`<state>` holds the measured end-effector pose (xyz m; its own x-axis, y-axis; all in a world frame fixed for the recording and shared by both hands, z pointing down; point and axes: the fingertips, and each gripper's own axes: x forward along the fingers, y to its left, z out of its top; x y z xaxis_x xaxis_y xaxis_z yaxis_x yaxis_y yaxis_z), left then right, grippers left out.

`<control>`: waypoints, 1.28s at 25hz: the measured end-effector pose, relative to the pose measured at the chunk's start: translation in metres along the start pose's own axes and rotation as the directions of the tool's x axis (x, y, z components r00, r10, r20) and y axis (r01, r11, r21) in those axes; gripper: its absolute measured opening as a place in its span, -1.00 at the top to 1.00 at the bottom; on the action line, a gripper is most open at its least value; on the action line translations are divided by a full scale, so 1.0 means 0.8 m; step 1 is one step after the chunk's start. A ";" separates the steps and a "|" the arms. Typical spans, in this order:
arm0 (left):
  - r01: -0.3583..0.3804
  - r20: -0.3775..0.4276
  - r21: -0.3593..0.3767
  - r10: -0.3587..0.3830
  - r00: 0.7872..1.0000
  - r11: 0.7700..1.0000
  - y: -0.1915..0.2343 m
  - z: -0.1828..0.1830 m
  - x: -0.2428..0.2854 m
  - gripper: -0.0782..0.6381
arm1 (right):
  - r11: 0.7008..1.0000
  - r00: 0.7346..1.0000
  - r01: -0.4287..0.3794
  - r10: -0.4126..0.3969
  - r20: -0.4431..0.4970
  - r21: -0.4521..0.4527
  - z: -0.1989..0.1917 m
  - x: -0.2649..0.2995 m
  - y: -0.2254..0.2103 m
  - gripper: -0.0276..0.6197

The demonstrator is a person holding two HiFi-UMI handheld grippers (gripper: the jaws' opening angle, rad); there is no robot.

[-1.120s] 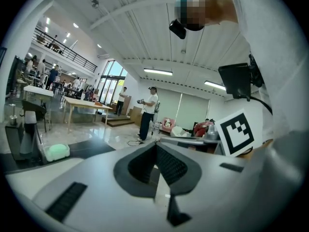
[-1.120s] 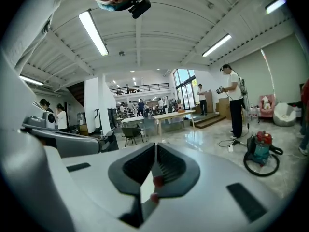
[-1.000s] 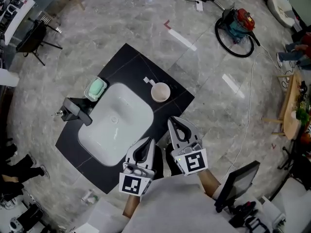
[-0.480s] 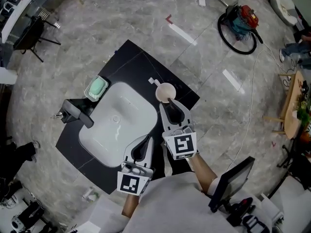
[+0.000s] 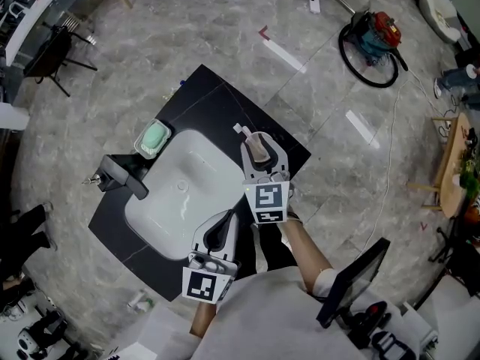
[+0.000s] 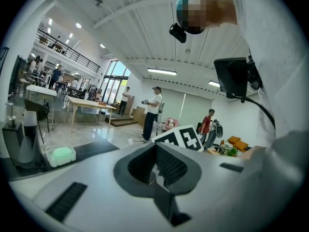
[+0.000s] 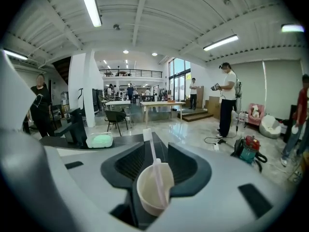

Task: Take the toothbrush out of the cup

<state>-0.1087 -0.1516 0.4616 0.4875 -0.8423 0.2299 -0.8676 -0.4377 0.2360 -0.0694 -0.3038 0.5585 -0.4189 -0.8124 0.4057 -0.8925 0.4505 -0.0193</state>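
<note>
While the left gripper point(image 5: 226, 219) hangs at the near edge of the sink point(image 5: 177, 201), its fingers are shut pad on pad. Its marker cube point(image 5: 204, 285) sits closest to the person point(image 5: 255, 317).

The right gripper point(image 5: 260, 142) reaches further out, past the sink's right rim. Its fingers have just been opening & now stand spread wide. Btwn them stands the cup point(image 7: 153, 191), cream-coloured & upright on the black surface point(image 5: 214, 96) just right of the sink. The pads flank it on both sides w/out visibly squeezing, tho the gap each side is slim.

The toothbrush point(image 7: 150, 151) is in the cup. Its pale handle leans on the rim, & the top end sticks up & out past the cup's far side, away from the person.

At the sink's far-left corner a green soap bar lies in a clear dish point(image 5: 153, 136). On the sink's left side is a dark faucet point(image 5: 120, 175), spout pointing at the basin. The sink is white & set into the black surface, which stands on a grey marble-look floor point(image 5: 150, 43).

Well beyond the sink's right side, a red & teal vacuum point(image 5: 377, 31) sits on the floor.

Bg in the right gripper view: a big hall w/ a long table point(image 7: 154, 104), a chair point(image 7: 116, 117) & a standing figure point(image 7: 227, 98) further off.
</note>
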 end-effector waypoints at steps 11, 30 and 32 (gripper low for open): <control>-0.034 0.011 -0.009 0.034 0.999 0.999 0.007 0.006 -0.006 0.77 | 0.998 0.994 0.038 -0.044 -0.099 -0.057 -0.015 0.026 -0.004 0.49; -0.055 0.027 0.008 0.055 0.998 0.998 0.015 0.016 -0.017 0.77 | 0.977 0.979 0.107 -0.136 -0.153 -0.185 -0.024 0.038 -0.021 0.83; -0.052 0.027 0.019 0.052 0.998 0.998 0.015 0.015 -0.017 0.77 | 0.978 0.980 0.107 -0.134 -0.148 -0.178 -0.024 0.037 -0.022 0.84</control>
<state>-0.1270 -0.1494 0.4499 0.4392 -0.8720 0.2160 -0.8935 -0.3990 0.2059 -0.0629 -0.3286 0.5887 -0.2662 -0.8016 0.5354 -0.8880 0.4200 0.1874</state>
